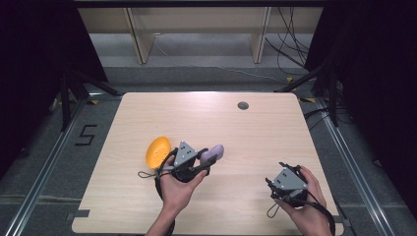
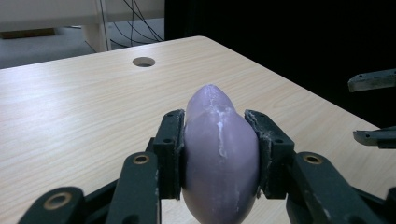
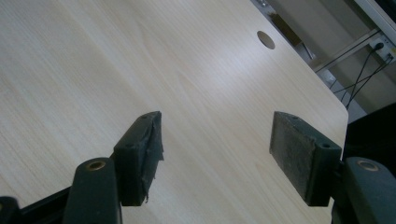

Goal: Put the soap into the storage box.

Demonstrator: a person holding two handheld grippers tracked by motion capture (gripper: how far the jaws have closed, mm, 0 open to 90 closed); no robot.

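A smooth pale purple egg-shaped object (image 1: 214, 152) (image 2: 215, 105) is held just above the wooden table (image 1: 255, 132), left of its middle. My left gripper (image 1: 208, 160) (image 2: 219, 156) is shut on it, one pad pressing on each side. An orange-yellow bowl (image 1: 158, 151) lies tilted on the table just left of that hand. My right gripper (image 1: 274, 173) (image 3: 215, 156) is near the front right corner of the table. It is open, and between its pads I see nothing but bare tabletop. Its two jaw tips also appear at the right edge of the left gripper view.
A round cable hole (image 1: 243, 105) (image 3: 266, 39) is set in the table near its far edge. Pale wooden frame legs (image 1: 139, 42) and loose cables (image 1: 290, 44) stand on the floor beyond. Dark curtains and stand legs flank both sides.
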